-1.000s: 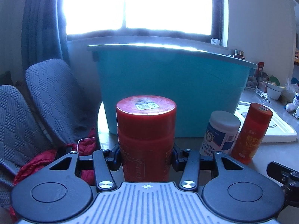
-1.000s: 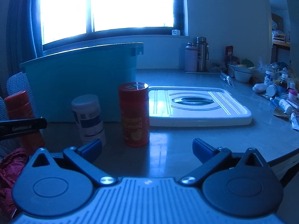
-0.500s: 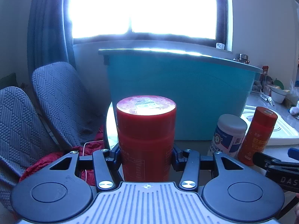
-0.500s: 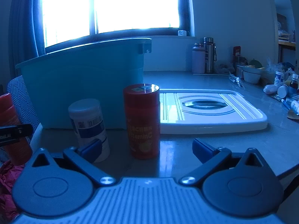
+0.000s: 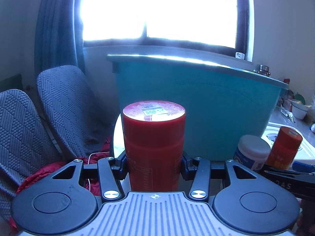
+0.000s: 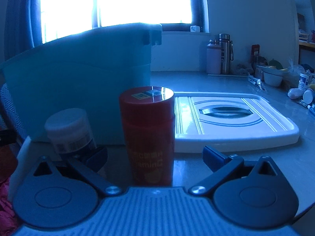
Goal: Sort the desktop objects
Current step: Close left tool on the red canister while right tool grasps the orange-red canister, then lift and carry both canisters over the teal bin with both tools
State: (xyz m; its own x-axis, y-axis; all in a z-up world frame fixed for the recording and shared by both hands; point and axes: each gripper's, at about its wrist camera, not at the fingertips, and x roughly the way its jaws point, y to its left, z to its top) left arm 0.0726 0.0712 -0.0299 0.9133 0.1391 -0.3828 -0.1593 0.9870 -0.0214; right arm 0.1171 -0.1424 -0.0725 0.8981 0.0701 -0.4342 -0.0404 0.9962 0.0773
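Note:
My left gripper (image 5: 154, 166) is shut on a wide red canister (image 5: 154, 137) and holds it upright in front of the teal storage bin (image 5: 206, 106). My right gripper (image 6: 155, 157) is open, its blue fingertips either side of an orange-red vitamin bottle (image 6: 148, 135) that stands on the grey desk; the jaws do not touch it. A white-capped bottle (image 6: 69, 130) stands just left of it, by the left fingertip. Both bottles also show in the left wrist view, the white-capped bottle (image 5: 252, 151) and the vitamin bottle (image 5: 284, 147), with the right gripper's tip (image 5: 303, 166) beside them.
The bin's white lid (image 6: 232, 118) lies flat on the desk to the right. Flasks (image 6: 225, 53), a white bowl (image 6: 272, 77) and several small bottles crowd the far right. Grey chairs (image 5: 65, 106) and red cloth (image 5: 39, 175) sit left of the desk edge.
My right gripper has moved forward so the vitamin bottle now sits between its open fingers. My left gripper has lifted the red canister a little and turned slightly left.

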